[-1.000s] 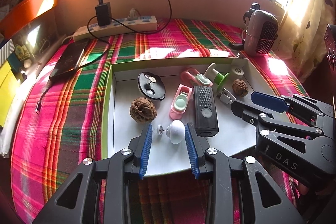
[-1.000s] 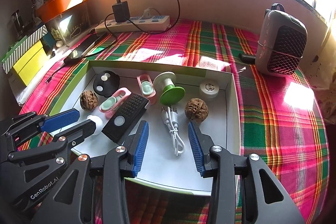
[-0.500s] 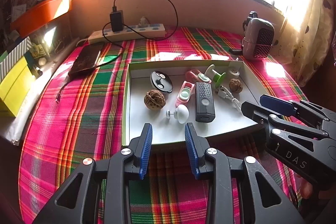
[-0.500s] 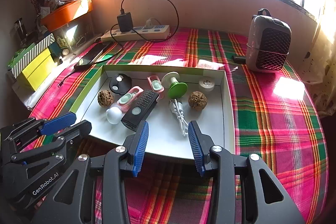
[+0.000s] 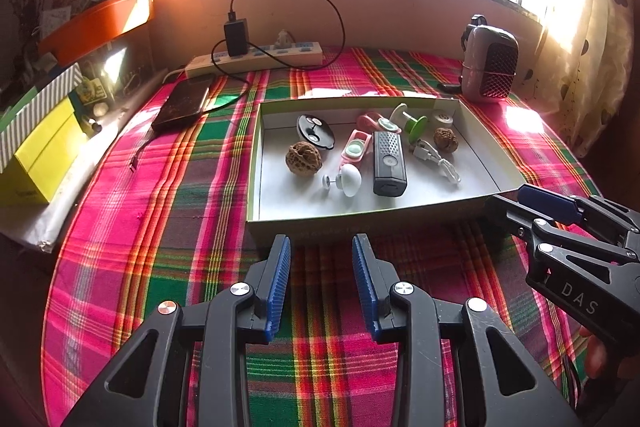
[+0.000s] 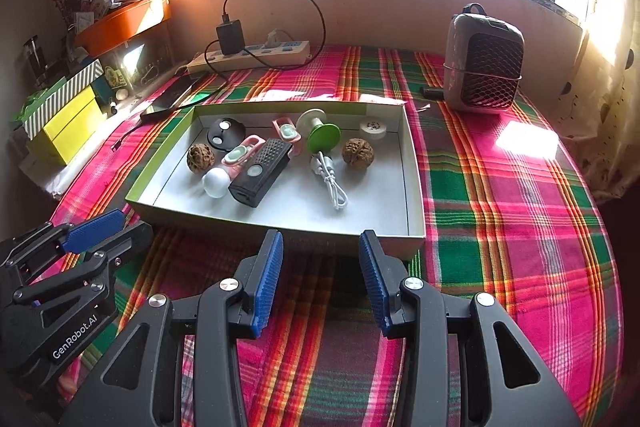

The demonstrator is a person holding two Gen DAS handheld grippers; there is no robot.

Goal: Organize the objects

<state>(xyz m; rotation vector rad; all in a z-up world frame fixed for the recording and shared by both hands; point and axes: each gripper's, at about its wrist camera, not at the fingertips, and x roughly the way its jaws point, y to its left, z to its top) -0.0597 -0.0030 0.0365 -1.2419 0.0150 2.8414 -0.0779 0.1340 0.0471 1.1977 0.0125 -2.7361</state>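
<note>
Plaid woven cloth (image 5: pixel 168 227) | rectangular cardboard tray (image 5: pixel 360 219) | both ribbed claws (image 5: pixel 320 251) (image 6: pixel 320 247) apart, empty

Bare plaid cloth (image 6: pixel 500 211) right of tray (image 6: pixel 412 187): free passage; heater (image 6: pixel 484 67), power strip (image 6: pixel 248 53) block far edge.

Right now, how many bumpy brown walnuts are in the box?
2. One walnut lies at the left of the box, beside the black round disc. The other walnut lies further right, near the green spool. None seems hidden.
</note>
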